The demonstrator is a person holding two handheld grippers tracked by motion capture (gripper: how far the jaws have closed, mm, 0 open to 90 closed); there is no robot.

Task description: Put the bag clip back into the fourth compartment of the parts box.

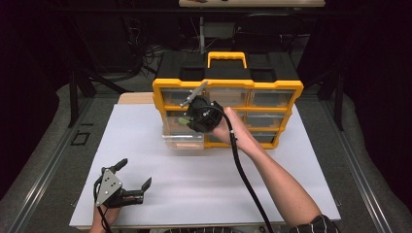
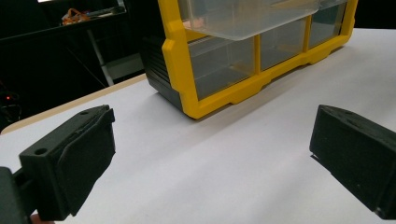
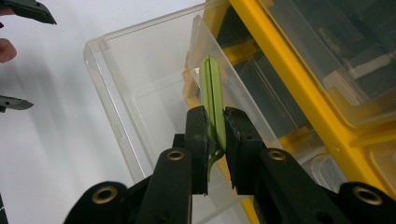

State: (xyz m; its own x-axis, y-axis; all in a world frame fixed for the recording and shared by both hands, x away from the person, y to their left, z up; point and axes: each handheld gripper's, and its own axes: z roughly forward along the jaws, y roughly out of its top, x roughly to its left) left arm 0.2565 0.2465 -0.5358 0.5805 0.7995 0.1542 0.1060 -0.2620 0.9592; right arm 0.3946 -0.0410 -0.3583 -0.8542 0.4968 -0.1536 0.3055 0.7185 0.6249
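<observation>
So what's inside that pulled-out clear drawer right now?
The clear drawer looks empty; white table shows through its bottom. The right gripper holds a green clip over it. The drawer's near end is covered by the jaws.

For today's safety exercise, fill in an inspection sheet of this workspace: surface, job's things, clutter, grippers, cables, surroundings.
Surface: white flat table board, bare where visible.
Job's things: yellow-framed plastic organiser with clear drawers; one clear plastic drawer pulled out; slim green plastic piece above it.
Clutter: nothing seen.
Grippers: left gripper open, low over the board; right gripper shut on the green piece.
Cables: black cable trails along the right forearm.
Surroundings: dark, black stands and wires behind.
</observation>
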